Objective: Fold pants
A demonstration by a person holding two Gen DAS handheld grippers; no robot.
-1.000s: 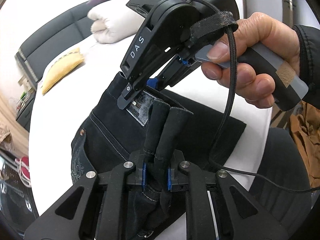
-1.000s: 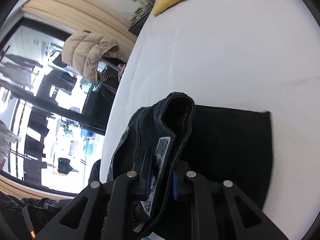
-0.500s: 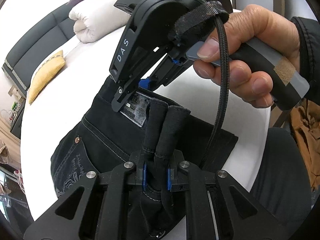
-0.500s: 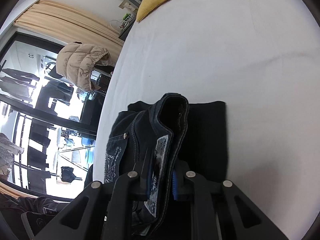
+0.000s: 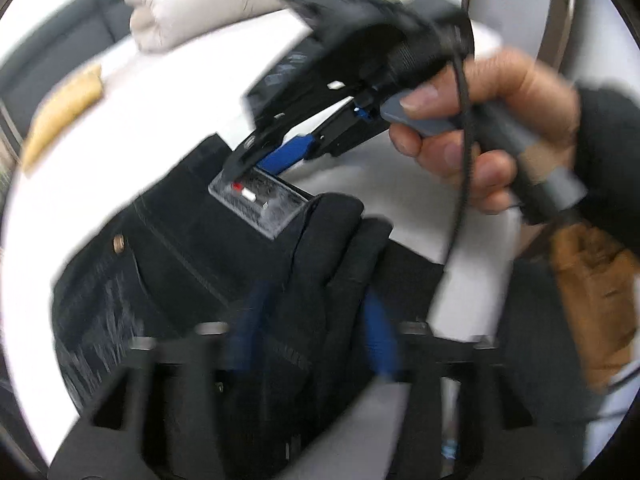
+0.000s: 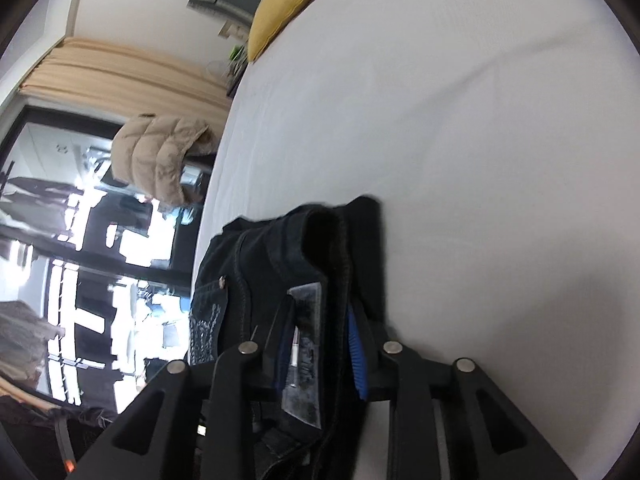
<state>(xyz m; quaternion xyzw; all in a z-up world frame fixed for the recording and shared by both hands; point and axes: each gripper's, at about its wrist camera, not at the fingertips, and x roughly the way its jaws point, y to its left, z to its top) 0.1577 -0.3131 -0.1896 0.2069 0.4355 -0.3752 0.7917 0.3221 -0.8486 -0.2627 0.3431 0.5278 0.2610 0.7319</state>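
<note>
Dark denim pants (image 5: 180, 240) lie partly folded on a white cloth-covered surface (image 5: 140, 120). A doubled fold of them stands between my left gripper's (image 5: 316, 332) blue pads, which are opening and stand clear of the cloth on both sides; this view is blurred. My right gripper (image 6: 320, 348) is also opening, with the waistband and its silvery label (image 6: 306, 340) between its pads but no longer squeezed. In the left wrist view, a hand (image 5: 480, 128) holds that right gripper (image 5: 260, 160), its tip over the label (image 5: 264, 204).
A yellow cushion (image 6: 284, 4) and a rolled white quilt (image 5: 200, 8) lie at the far end of the surface (image 6: 440, 120). A beige puffer jacket (image 6: 160, 156) hangs by a large window to the left. A brown garment (image 5: 592, 304) sits off the right edge.
Both grippers' jaws have spread apart, releasing the cloth they pinched. Both have come down toward the surface, and the raised waistband has sunk with them.
</note>
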